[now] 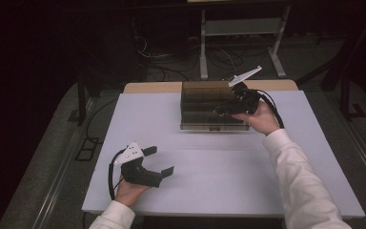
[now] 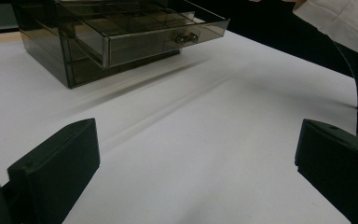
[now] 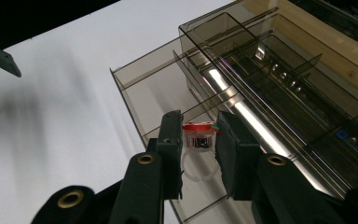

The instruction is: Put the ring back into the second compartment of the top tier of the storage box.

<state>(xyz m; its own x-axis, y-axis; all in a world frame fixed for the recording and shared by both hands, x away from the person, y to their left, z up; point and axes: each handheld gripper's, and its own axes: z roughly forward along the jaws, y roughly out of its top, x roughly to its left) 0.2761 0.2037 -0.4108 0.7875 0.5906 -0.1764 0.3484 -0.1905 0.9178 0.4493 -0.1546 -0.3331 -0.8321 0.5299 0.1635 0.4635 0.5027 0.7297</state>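
While the left gripper [image 1: 158, 160] rests on the table [image 1: 219, 181] with its jaws wide and nothing between them, the right gripper [image 3: 199, 140] hangs over the open drawer [image 3: 149, 93] of the smoky box [image 1: 205, 102], clamped on a ring [image 3: 198, 140]. So the pickup looks done; setting it into a compartment is left, I'd say. It has a clear plastic band, a silvery head and a red top.

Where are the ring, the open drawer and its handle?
ring [image 3: 198, 140], right gripper view, on its red top.
open drawer [image 2: 135, 46], left gripper view, on its front wall.
handle [image 2: 186, 38], left gripper view, on its middle.
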